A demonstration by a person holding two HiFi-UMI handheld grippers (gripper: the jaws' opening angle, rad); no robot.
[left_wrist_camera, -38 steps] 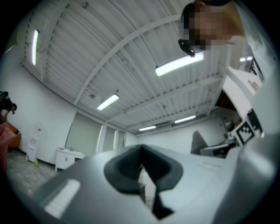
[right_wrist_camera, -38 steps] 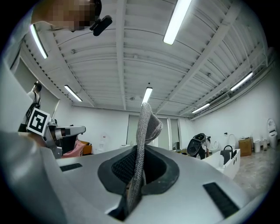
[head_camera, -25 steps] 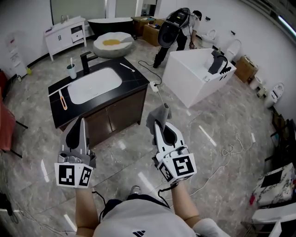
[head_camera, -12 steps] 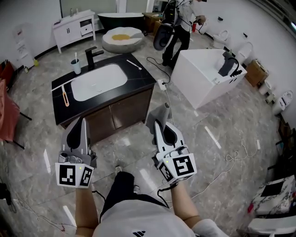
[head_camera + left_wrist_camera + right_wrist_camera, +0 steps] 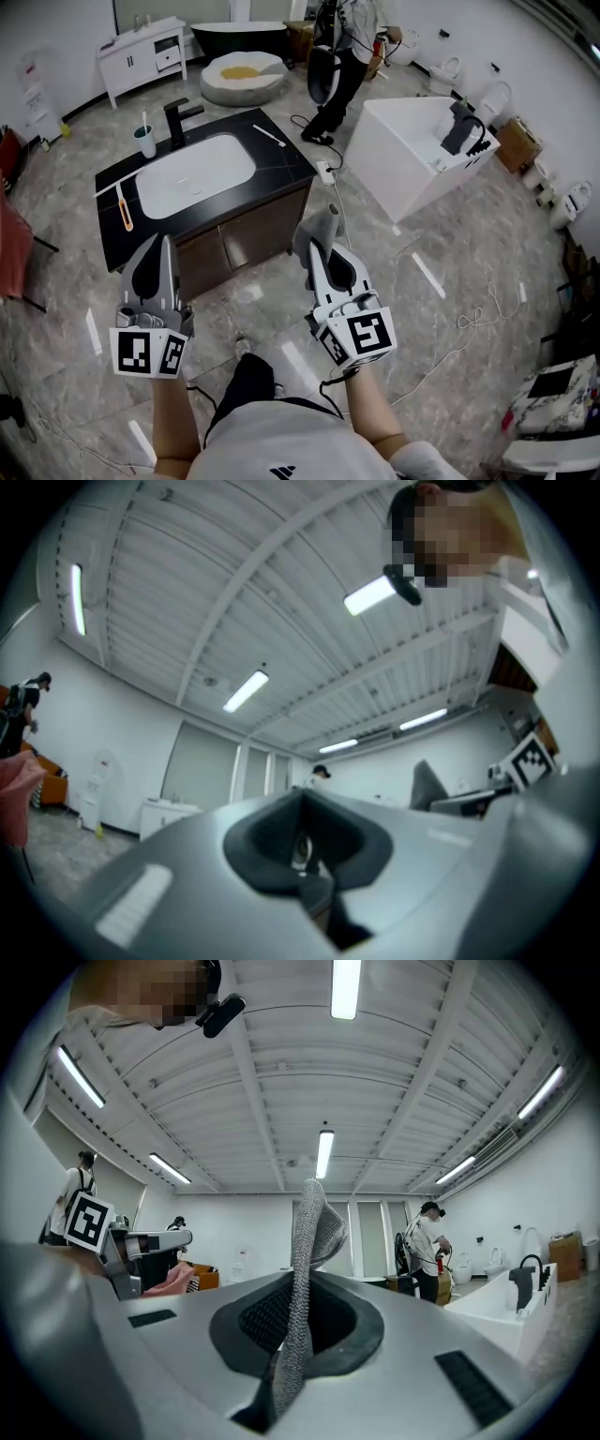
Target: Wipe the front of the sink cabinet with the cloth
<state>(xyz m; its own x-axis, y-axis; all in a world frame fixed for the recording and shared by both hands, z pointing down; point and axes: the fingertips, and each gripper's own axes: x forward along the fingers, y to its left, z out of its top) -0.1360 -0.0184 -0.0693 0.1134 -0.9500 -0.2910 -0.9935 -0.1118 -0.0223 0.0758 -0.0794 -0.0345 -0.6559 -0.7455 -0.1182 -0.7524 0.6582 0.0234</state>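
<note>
Cloth [image 5: 325,225] is sitting pinched in the right gripper [image 5: 315,249], whose jaws are clamping a thin fold while the loose end is sticking up past the tips. Left gripper [image 5: 160,246] is hanging with jaws pressed together on nothing. Both are hovering short of the sink cabinet [image 5: 246,234] front, not touching it, so wiping isn't started.

Risks:
- Only a narrow edge is being gripped, so dragging across the doors is likely going to pull the cloth out.
- With the end flopping, hard tips may be scraping wood instead of fabric.
- Power strip [image 5: 322,172] by the cabinet corner is posing a snag risk.
</note>
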